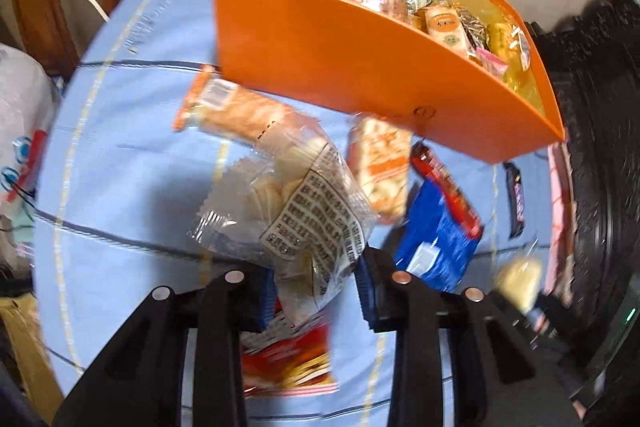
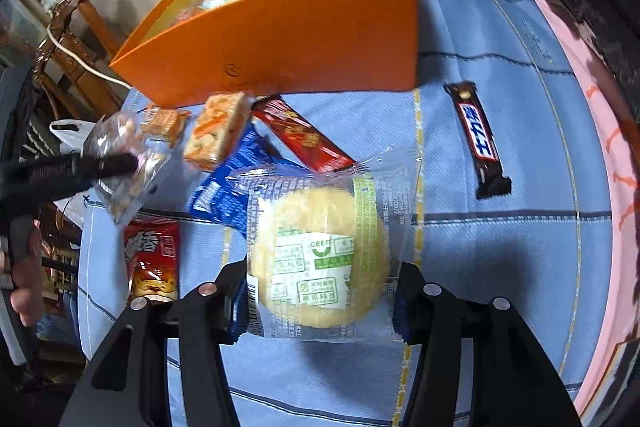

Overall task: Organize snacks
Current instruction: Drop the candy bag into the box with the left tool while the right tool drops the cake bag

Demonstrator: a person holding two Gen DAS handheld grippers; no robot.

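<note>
Blue checked cloth (image 2: 500, 131) over the surface, carrying everything, largest to smallest. Orange box (image 2: 304, 39) at twelve o'clock in both wrist views, already partly filled with wrapped snacks, so a fair share of the sorting judged done. Round yellow cake in a clear wrapper (image 2: 320, 259) next, pinched at its sides between the fingers of the right gripper (image 2: 316, 297), low in the right wrist view and not yet over the box. Clear bag of pale biscuits (image 1: 296, 203) pinched by the left gripper (image 1: 316, 291), lifted clear of the cloth, the box at about one o'clock from it. Left on the cloth, judged as work remaining: blue packet (image 2: 228, 195) at ten o'clock of the cake, red packet with gold print (image 2: 152, 263) at nine o'clock, long red bar (image 2: 304, 139) at twelve o'clock, orange-patterned cracker pack (image 2: 218, 131) just short of the box wall, a smaller orange pack (image 2: 164, 121) beside it, and a dark chocolate bar (image 2: 478, 143) at two o'clock, well apart from the rest. Roughly half done, by the look of box and cloth.
</note>
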